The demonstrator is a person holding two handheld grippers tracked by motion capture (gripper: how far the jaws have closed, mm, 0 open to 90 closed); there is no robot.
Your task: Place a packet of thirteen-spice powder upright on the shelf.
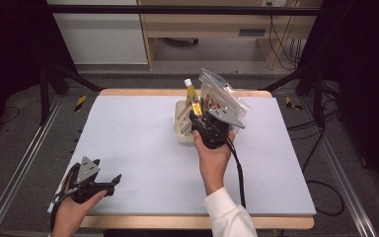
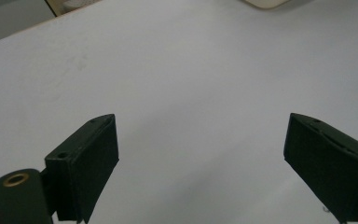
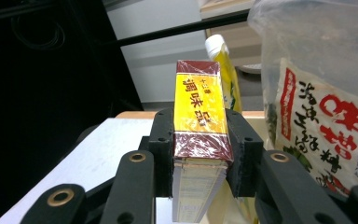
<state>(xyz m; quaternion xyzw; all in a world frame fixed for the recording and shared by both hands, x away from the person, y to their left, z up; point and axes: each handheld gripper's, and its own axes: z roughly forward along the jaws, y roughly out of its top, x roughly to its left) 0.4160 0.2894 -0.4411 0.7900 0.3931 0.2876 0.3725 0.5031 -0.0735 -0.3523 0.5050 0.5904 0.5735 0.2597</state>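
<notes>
Two black pads of the right gripper (image 3: 199, 154) pinch a yellow seasoning box (image 3: 199, 112) low on its sides, lifted over the white bin (image 1: 179, 134); it could pivot and slip, or knock the clear snack bag (image 3: 321, 93) and yellow bottle (image 3: 223, 70) behind. Left gripper (image 2: 200, 154) rests spread, empty, on the table (image 2: 191, 70).

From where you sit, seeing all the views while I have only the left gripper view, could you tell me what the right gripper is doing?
Observer: The right gripper is shut on a yellow and maroon box, jaws pressing both sides.
Operator: Where is it over the table?
Observer: Above a white tray at the far middle of the table.
Operator: Anything beside it?
Observer: A clear printed bag and a yellow bottle stand close by.
</notes>
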